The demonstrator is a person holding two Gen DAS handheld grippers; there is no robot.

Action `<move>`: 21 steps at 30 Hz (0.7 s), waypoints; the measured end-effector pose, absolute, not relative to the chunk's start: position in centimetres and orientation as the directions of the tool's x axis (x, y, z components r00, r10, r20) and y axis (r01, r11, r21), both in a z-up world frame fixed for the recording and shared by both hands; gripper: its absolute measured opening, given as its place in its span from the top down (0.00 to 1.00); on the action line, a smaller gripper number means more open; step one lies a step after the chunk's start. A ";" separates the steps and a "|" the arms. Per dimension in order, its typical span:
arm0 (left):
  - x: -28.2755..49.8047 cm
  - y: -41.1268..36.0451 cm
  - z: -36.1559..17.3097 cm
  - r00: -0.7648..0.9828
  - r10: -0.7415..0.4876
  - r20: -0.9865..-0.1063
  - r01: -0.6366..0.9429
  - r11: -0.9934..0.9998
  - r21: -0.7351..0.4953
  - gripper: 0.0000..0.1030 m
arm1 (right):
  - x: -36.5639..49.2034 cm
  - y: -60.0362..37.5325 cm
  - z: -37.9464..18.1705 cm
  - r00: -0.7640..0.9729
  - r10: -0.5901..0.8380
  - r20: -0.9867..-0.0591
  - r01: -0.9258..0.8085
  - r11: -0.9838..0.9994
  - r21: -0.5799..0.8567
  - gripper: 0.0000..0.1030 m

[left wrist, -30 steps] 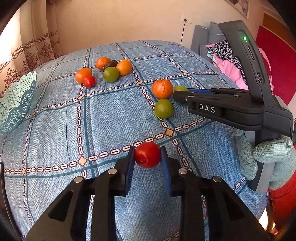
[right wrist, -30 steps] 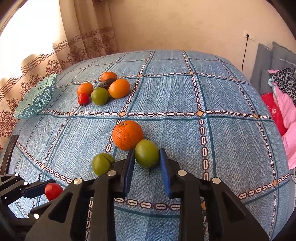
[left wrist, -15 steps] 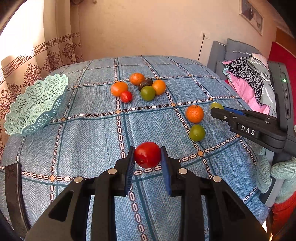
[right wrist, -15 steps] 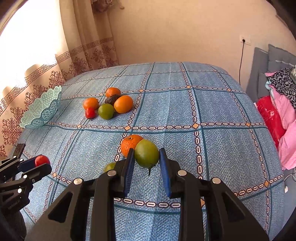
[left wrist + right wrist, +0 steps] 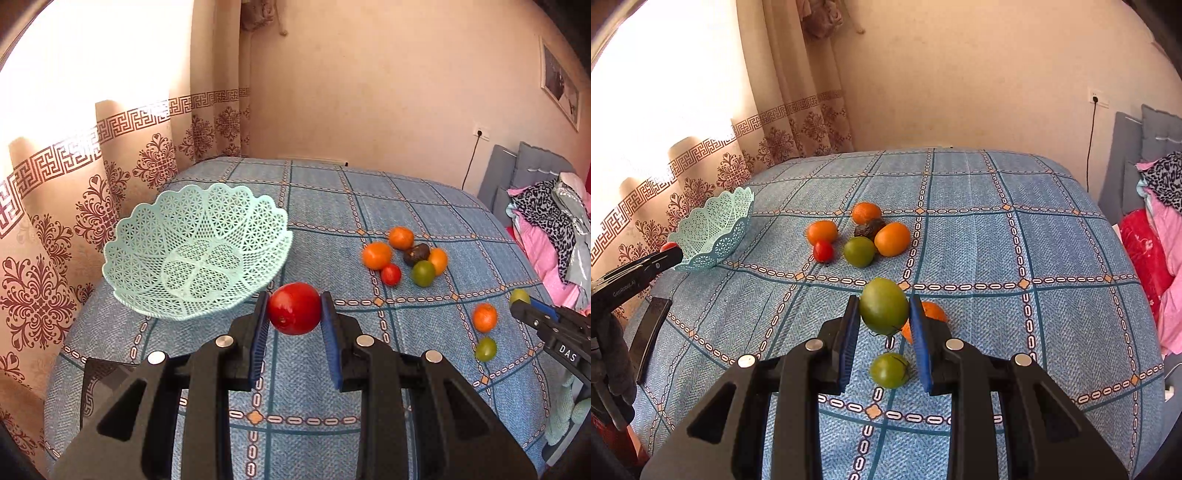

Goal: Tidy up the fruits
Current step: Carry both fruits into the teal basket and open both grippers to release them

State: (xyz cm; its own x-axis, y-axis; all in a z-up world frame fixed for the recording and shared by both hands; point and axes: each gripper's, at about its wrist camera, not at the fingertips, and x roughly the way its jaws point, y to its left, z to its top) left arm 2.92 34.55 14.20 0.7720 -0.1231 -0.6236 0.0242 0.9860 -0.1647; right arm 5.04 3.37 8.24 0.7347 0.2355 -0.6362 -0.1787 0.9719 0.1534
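Note:
My left gripper [image 5: 294, 320] is shut on a red tomato [image 5: 294, 308], held in the air just right of the mint lattice basket [image 5: 192, 254], which has nothing in it. My right gripper [image 5: 884, 325] is shut on a green tomato [image 5: 884, 305], lifted above the blue checked bedspread [image 5: 997, 258]. Below it lie a second green tomato [image 5: 889, 370] and an orange [image 5: 932, 312]. A cluster of fruit [image 5: 862, 236] sits mid-bed: oranges, a green tomato, a small red tomato, a dark avocado. The right gripper also shows in the left wrist view [image 5: 524, 304].
Patterned curtains [image 5: 74, 177] hang along the left edge of the bed. A dark phone-like slab [image 5: 650, 339] lies at the bed's left edge. Pink and leopard-print bedding [image 5: 546, 229] is piled at the right, by a grey headboard [image 5: 1156, 136].
Both grippers rose with their fruit. The left one swung left with the red tomato until it hangs beside the basket. The right one lifted the green tomato off the bedspread.

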 end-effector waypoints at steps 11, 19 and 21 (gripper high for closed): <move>6.7 40.1 12.9 0.777 -0.031 -0.628 -0.094 0.982 -0.165 0.73 | 7.7 10.4 10.0 0.712 0.283 -0.643 -0.287 0.953 0.101 0.74; 7.8 41.6 11.6 0.761 -0.031 -0.648 -0.114 0.977 -0.180 0.73 | 10.2 17.2 10.9 0.681 0.376 -0.628 -0.382 0.915 0.134 0.74; 7.9 41.8 11.3 0.757 -0.033 -0.653 -0.114 0.977 -0.181 0.73 | 10.9 18.8 10.9 0.669 0.400 -0.626 -0.405 0.903 0.144 0.74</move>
State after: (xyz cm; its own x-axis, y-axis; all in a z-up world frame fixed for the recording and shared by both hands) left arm 7.94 41.77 11.34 0.7568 -0.0328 -0.6528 -0.1141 0.9768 -0.1813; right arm 10.89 18.77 10.88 0.6691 0.3999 -0.6264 -0.4052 0.9029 0.1436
